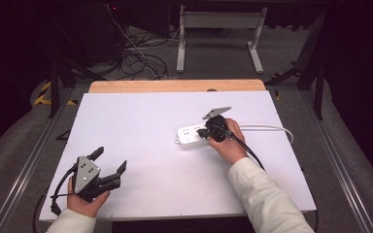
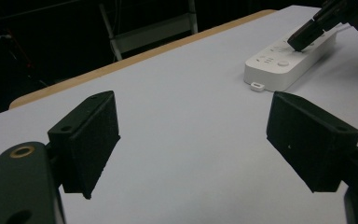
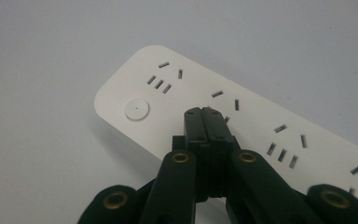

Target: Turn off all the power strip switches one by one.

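A white power strip (image 1: 190, 135) lies on the white table right of centre, its white cable (image 1: 267, 127) running off to the right. In the right gripper view the power strip (image 3: 177, 93) shows a round button (image 3: 137, 110) near its rounded end and several socket slots. My right gripper (image 1: 205, 131) is shut with nothing between its jaws, tips down on the strip's top beside the button; the same gripper (image 3: 206, 113) hovers over the second socket group. My left gripper (image 1: 110, 160) rests open near the table's front left, and the left gripper (image 2: 193, 135) frames bare table with the power strip (image 2: 286, 63) farther off.
The white table top (image 1: 145, 121) has a wooden strip (image 1: 175, 86) along its far edge. Beyond it stand a white table frame (image 1: 218, 29) and tangled cables (image 1: 136, 58) on the floor. Metal rails (image 1: 29, 160) run along both sides.
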